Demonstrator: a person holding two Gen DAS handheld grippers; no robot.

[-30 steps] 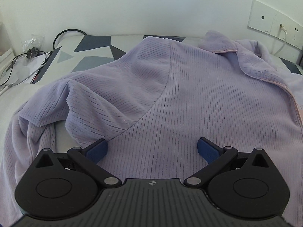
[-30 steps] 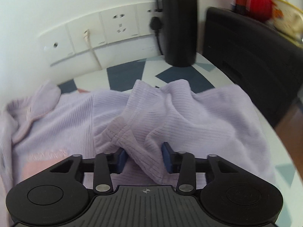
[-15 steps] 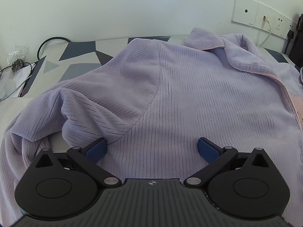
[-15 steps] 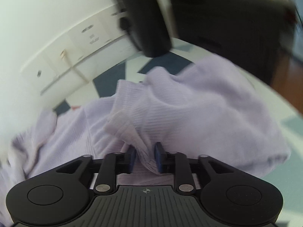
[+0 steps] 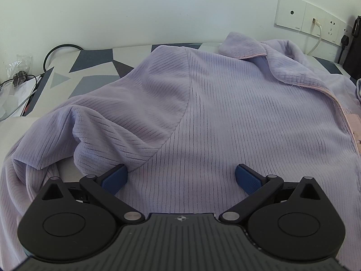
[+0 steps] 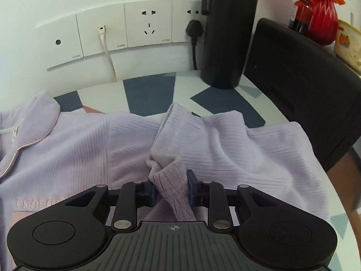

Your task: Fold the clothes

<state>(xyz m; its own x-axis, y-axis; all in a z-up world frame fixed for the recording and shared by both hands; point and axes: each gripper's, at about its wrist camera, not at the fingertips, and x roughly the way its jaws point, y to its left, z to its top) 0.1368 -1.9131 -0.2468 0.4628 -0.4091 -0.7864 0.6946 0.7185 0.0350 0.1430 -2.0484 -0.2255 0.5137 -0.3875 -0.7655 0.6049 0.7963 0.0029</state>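
Note:
A lilac ribbed pyjama top [image 5: 214, 113] lies spread on the patterned table [image 6: 146, 92], collar [image 5: 248, 47] toward the wall. My left gripper [image 5: 180, 176] hovers wide open over the body of the top, its left pad [image 5: 115, 177] beside the crumpled sleeve [image 5: 101, 131]. Nothing is gripped there. In the right wrist view the other sleeve [image 6: 225, 140] is bunched toward the middle. My right gripper [image 6: 171, 186] has its jaws closing on that sleeve's cuff [image 6: 168, 176], and both blue pads press against it.
A black bottle [image 6: 227, 31] stands at the back of the table under the wall sockets [image 6: 146, 24]. A black chair back [image 6: 304, 79] sits right of the table's rounded edge, a red vase [image 6: 322, 15] behind it. Cables and a plastic bag [image 5: 20, 79] lie far left.
The right gripper's jaws have drawn in onto the sleeve cuff, and the cuff now stands folded up between the pads. The left gripper stays open over the top, turned slightly.

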